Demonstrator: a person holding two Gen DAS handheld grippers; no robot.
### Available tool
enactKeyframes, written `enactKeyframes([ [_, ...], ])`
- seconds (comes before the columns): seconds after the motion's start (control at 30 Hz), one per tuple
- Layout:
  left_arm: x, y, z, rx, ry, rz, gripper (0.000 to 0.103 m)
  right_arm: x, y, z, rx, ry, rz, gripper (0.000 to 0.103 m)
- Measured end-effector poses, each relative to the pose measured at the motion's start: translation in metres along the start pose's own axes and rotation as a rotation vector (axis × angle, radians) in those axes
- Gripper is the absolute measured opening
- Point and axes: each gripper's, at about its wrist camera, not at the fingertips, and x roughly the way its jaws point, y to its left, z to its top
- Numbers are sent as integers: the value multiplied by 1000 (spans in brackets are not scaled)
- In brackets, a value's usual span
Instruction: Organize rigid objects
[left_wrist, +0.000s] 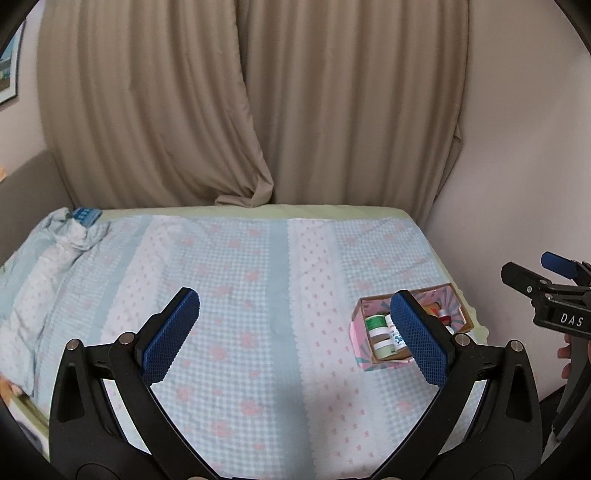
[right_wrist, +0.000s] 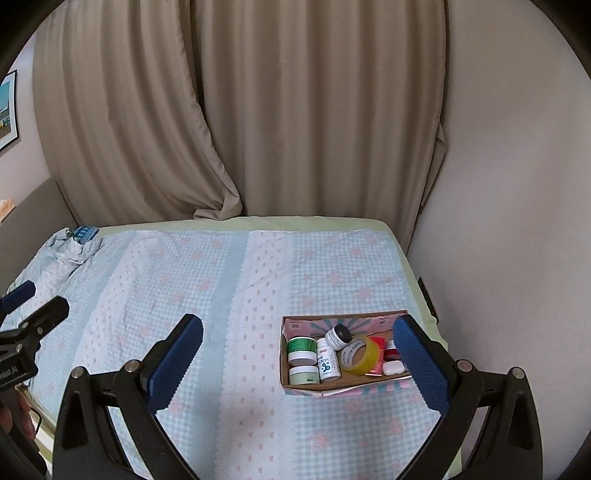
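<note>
A bed (right_wrist: 229, 295) under a blue-and-pink checked quilt (left_wrist: 236, 280) fills both views, with beige curtains (right_wrist: 258, 110) behind it. The box (right_wrist: 314, 387) sits on the quilt near the bed's right edge. Both grippers hover above the bed: the left gripper (left_wrist: 295, 332) to the box's left, the right gripper (right_wrist: 299, 362) just before the box, each with jaws spread wide and empty. In the box lie two green jars (right_wrist: 302, 350), a white bottle (right_wrist: 328, 360), a tape roll (right_wrist: 360, 355) and a small black-capped jar (right_wrist: 339, 336).
</note>
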Motion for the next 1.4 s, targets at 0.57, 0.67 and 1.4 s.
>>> enactKeyframes([
  [0.57, -1, 0, 1, -4, 0, 7, 103, -5, 0, 1, 10, -10, 4, 103],
  [0.67, -1, -1, 1, -4, 1, 6, 103, -5, 0, 1, 9, -10, 4, 103],
  [1.4, -4, 1, 0, -2, -5, 0, 103, -4, 1, 1, 6, -13, 4, 103],
])
